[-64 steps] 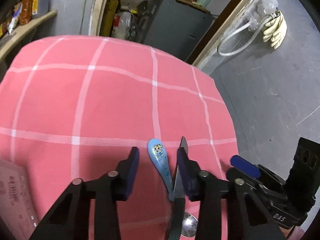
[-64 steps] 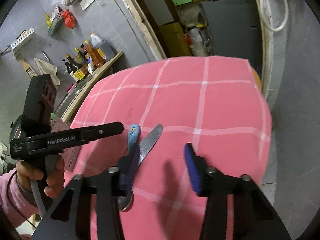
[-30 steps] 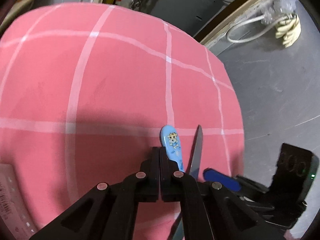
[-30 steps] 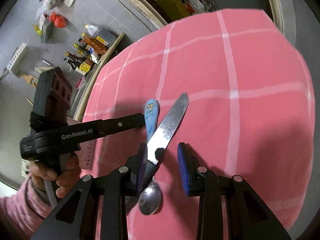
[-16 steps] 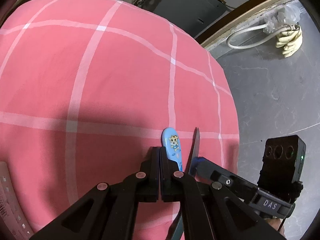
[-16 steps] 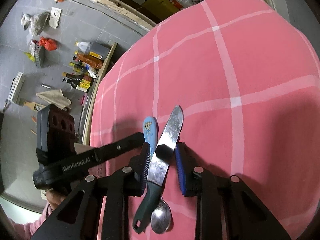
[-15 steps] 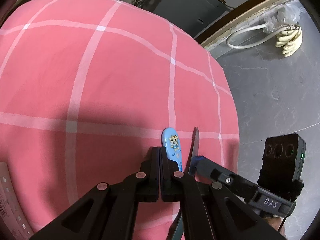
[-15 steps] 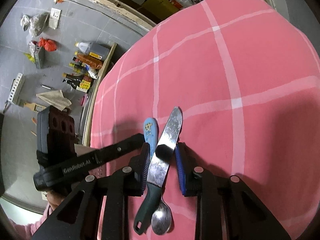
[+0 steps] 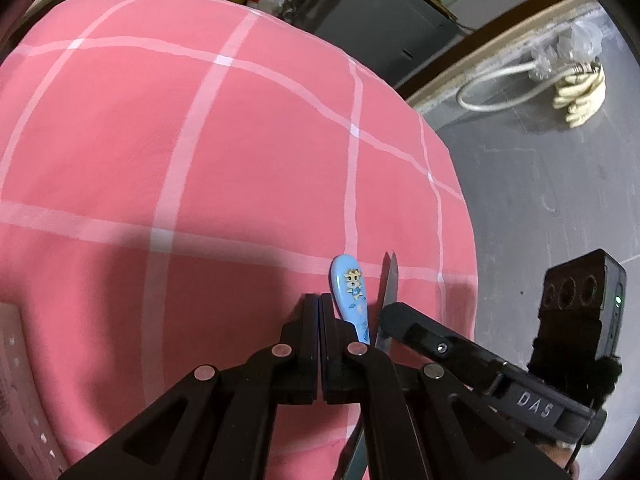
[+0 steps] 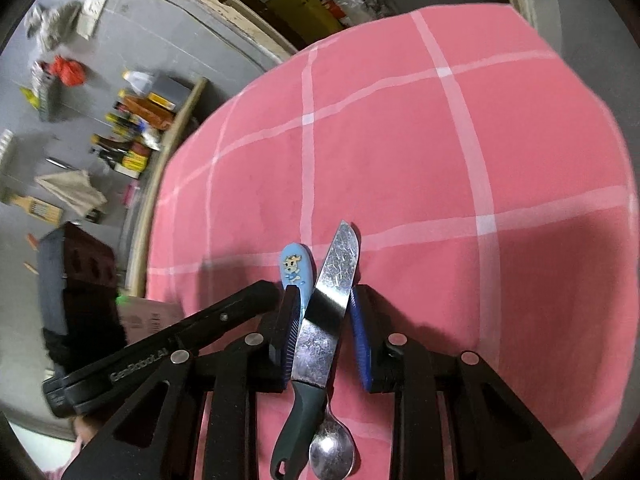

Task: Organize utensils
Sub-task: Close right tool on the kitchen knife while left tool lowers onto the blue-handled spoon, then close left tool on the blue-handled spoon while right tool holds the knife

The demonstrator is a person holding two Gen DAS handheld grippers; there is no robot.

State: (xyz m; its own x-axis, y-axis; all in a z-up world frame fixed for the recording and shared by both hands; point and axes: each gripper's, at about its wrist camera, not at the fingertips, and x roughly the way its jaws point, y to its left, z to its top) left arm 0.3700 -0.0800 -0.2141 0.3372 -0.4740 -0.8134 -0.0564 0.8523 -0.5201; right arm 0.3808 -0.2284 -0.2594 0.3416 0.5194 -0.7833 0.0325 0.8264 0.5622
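Note:
A spoon with a blue cartoon handle (image 9: 349,292) and a steel bowl (image 10: 332,450) lies on the pink checked tablecloth (image 9: 200,152). A knife with a steel blade (image 10: 332,300) and dark green handle (image 10: 298,428) is tilted beside and partly over it. My right gripper (image 10: 324,332) has its blue pads (image 10: 362,344) closed against the knife blade. My left gripper (image 9: 320,312) is shut and empty, its tips just left of the spoon handle. The knife shows edge-on in the left wrist view (image 9: 390,280).
A pale cardboard sheet (image 9: 20,392) lies at the table's left edge. The table's right edge (image 9: 460,200) drops to a grey floor. A shelf with bottles (image 10: 132,136) stands at the far left. A dark cabinet (image 9: 380,16) is behind the table.
My right gripper closed in on the knife blade and the knife has tilted up off the cloth. My left gripper closed from open and stays beside the spoon handle.

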